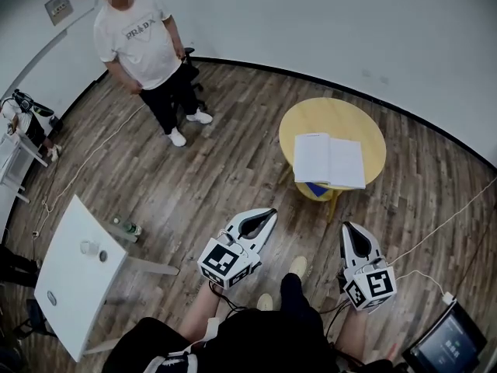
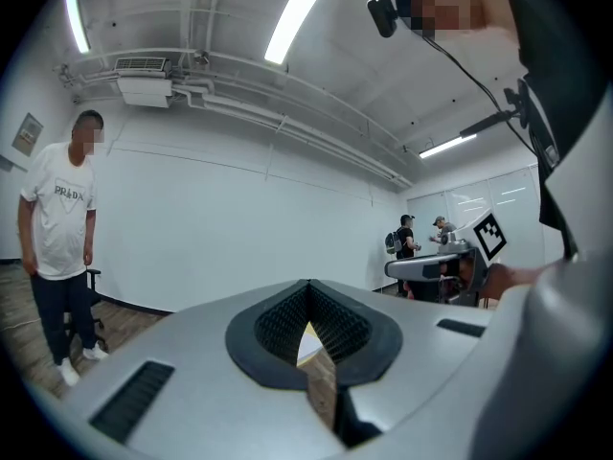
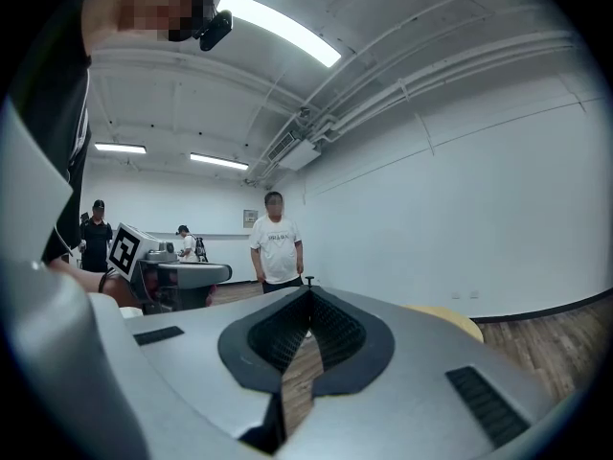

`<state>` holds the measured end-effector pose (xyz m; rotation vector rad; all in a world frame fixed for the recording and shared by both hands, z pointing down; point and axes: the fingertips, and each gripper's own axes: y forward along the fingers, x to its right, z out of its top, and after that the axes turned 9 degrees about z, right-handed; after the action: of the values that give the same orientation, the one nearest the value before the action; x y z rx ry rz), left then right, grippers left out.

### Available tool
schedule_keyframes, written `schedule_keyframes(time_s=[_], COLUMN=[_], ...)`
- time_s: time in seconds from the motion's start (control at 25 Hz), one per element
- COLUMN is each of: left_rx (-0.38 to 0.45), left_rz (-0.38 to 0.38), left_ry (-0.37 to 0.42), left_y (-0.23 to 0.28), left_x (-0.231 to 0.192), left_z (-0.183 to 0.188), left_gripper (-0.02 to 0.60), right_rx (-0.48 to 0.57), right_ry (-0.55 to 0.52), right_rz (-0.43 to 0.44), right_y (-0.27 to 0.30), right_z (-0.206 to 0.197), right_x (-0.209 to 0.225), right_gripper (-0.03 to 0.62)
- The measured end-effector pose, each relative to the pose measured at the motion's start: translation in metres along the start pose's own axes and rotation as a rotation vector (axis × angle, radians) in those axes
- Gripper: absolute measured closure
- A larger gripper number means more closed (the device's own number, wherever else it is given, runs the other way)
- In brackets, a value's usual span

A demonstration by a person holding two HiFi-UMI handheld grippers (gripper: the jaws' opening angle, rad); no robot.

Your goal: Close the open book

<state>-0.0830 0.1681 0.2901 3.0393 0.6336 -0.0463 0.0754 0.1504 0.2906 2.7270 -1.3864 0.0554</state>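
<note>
Book (image 1: 329, 160) open flat, white pages up, on round yellow table (image 1: 334, 115).

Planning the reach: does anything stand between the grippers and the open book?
Nothing visible: only bare floor separates the left gripper and the right gripper from the book lying on the round table.
</note>
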Motion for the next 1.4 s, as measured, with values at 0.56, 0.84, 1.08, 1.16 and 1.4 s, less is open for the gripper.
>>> schedule_keyframes(time_s=[0.56, 0.84, 1.08, 1.16, 1.4], left_rx=[-0.033, -0.062, -0.064, -0.069, -0.119], left_rz=[0.084, 0.092, 0.052, 0.048, 0.042], left_ry=[-0.012, -0.027, -0.026, -0.023, -0.054], left_y=[0.162, 0.186, 0.201, 0.206, 0.214], left_x=[-0.078, -0.111, -0.137, -0.143, -0.151], left_z=[-0.001, -0.007, -0.008, -0.009, -0.034], left_gripper=[0.583, 0.583, 0.583, 0.583, 0.583], right_rx=[-0.030, -0.070, -0.079, -0.083, -0.120], right_ry=[0.024, 0.035, 0.037, 0.041, 0.071], right_rz=[0.073, 0.102, 0.061, 0.052, 0.052], right_y=[0.120, 0.162, 0.185, 0.190, 0.202], right_z=[0.001, -0.003, -0.002, -0.004, -0.023], right_x=[0.145, 0.157, 0.162, 0.165, 0.172], right_gripper=[0.597, 0.598, 0.597, 0.598, 0.598])
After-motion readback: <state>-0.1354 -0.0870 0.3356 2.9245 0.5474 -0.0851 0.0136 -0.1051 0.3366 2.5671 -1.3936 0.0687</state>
